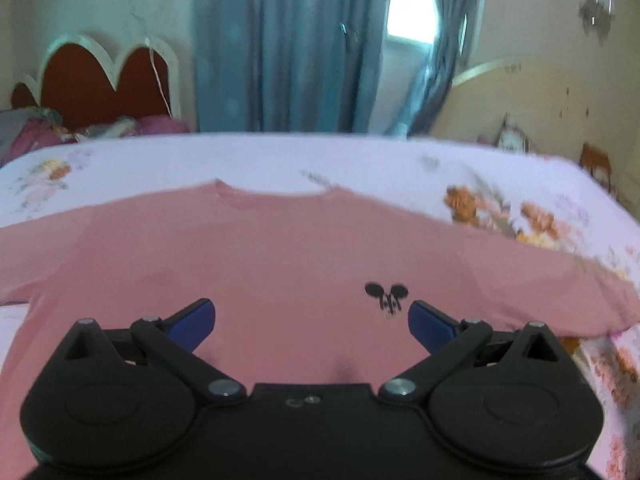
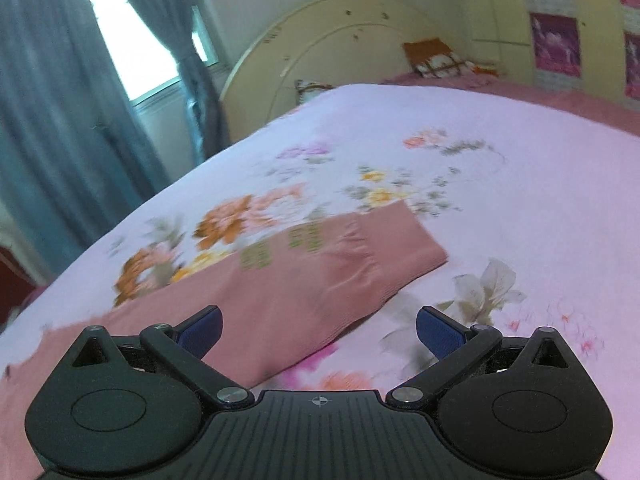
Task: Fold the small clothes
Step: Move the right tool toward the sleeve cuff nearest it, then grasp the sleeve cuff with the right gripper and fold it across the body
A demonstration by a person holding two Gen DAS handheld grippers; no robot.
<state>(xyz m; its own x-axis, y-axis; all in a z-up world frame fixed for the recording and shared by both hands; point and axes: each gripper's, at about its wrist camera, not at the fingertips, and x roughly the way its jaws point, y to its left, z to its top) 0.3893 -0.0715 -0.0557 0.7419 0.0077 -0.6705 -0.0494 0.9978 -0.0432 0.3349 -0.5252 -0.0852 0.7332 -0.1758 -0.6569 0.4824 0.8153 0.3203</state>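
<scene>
A pink long-sleeved shirt (image 1: 280,256) lies spread flat on the bed, neckline at the far side, a small black print (image 1: 386,298) on its chest. My left gripper (image 1: 311,326) hovers open over the shirt's lower middle, nothing between its blue pads. In the right wrist view one sleeve (image 2: 320,276) of the shirt stretches away to the upper right, its ribbed cuff (image 2: 404,244) lying flat. My right gripper (image 2: 318,334) is open just above that sleeve, its left fingertip over the fabric and its right one over the sheet.
The bed wears a pale floral sheet (image 1: 280,160) (image 2: 500,184). Beyond its far edge hang blue curtains (image 1: 288,48) by a bright window. A red headboard (image 1: 100,84) stands at the left, a cream headboard (image 2: 328,52) and pillows at the right.
</scene>
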